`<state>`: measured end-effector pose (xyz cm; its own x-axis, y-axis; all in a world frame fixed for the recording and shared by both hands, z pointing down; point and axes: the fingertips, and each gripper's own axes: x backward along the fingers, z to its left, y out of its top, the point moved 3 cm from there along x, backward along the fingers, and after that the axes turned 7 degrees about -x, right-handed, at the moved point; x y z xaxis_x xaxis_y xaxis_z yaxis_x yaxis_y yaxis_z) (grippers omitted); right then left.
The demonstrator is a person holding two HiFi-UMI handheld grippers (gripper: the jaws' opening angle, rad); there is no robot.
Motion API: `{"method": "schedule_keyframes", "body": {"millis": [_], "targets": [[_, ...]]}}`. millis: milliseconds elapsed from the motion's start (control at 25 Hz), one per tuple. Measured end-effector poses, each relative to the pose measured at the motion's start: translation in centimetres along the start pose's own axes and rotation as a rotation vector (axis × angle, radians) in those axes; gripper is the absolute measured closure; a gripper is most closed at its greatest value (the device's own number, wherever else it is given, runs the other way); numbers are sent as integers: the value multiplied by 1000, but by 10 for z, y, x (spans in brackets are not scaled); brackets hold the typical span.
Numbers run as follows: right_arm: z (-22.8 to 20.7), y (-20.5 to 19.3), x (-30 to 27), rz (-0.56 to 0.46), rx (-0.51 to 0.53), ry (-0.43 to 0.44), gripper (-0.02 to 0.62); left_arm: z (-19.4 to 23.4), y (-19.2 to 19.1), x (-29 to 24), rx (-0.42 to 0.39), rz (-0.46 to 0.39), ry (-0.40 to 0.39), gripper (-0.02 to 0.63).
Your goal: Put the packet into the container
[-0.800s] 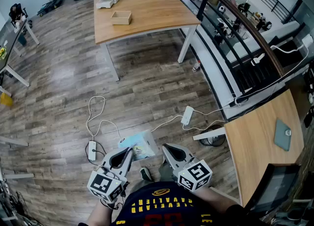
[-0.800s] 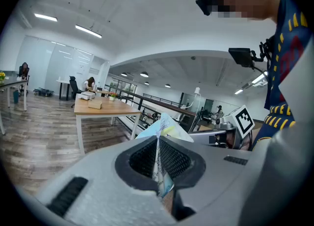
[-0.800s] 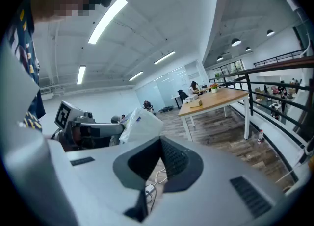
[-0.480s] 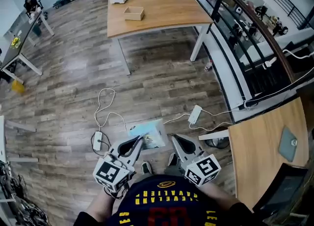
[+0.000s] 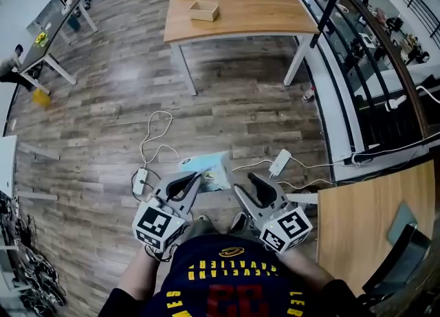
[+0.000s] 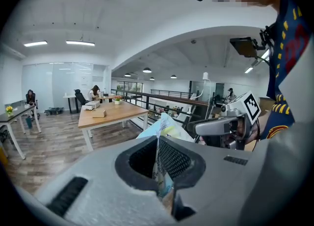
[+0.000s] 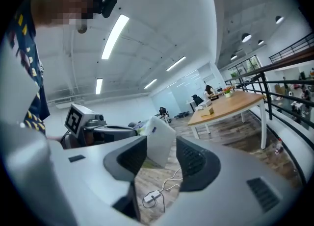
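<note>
Pinching the packet [image 5: 208, 171] by one edge, my left gripper [image 5: 194, 179] has its jaws pressed together on the thin film, so the pouch sticks out forward, clear above the wooden floor [image 5: 227, 102]; I judge that such an edge grip leaves the body of the packet free to drop into an open box; my right gripper [image 5: 247, 183] stands just beside the left one, jaws wide apart with nothing pressed between them, the packet showing beyond its gap without touching the pads; I hold it close, I think, so that it can steady the floppy pouch if it swings; the container [image 5: 204, 11], a small open wooden box, sits on the table [image 5: 261, 13], well apart from me across the floor, so the packet is not yet in it; a white power strip [image 5: 280, 163] with its cable lies on the floor ahead, something to step round on the way.
</note>
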<state>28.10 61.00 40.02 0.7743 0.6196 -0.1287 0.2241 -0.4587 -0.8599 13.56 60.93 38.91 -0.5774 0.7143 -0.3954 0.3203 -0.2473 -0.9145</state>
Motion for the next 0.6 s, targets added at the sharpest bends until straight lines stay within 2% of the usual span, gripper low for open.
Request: {"method": "schedule_keyframes", "body": {"millis": [160, 320, 480, 600], "targets": [[2, 3, -18, 32, 2, 49, 417, 14, 4, -4, 21, 21, 37, 589], [1, 0, -47, 63, 31, 69, 417, 32, 4, -13, -24, 29, 24, 589], [-6, -2, -75, 78, 69, 49, 417, 55, -5, -29, -21, 19, -15, 589], [-12, 6, -112, 86, 63, 15, 417, 92, -7, -41, 5, 5, -50, 589]]}}
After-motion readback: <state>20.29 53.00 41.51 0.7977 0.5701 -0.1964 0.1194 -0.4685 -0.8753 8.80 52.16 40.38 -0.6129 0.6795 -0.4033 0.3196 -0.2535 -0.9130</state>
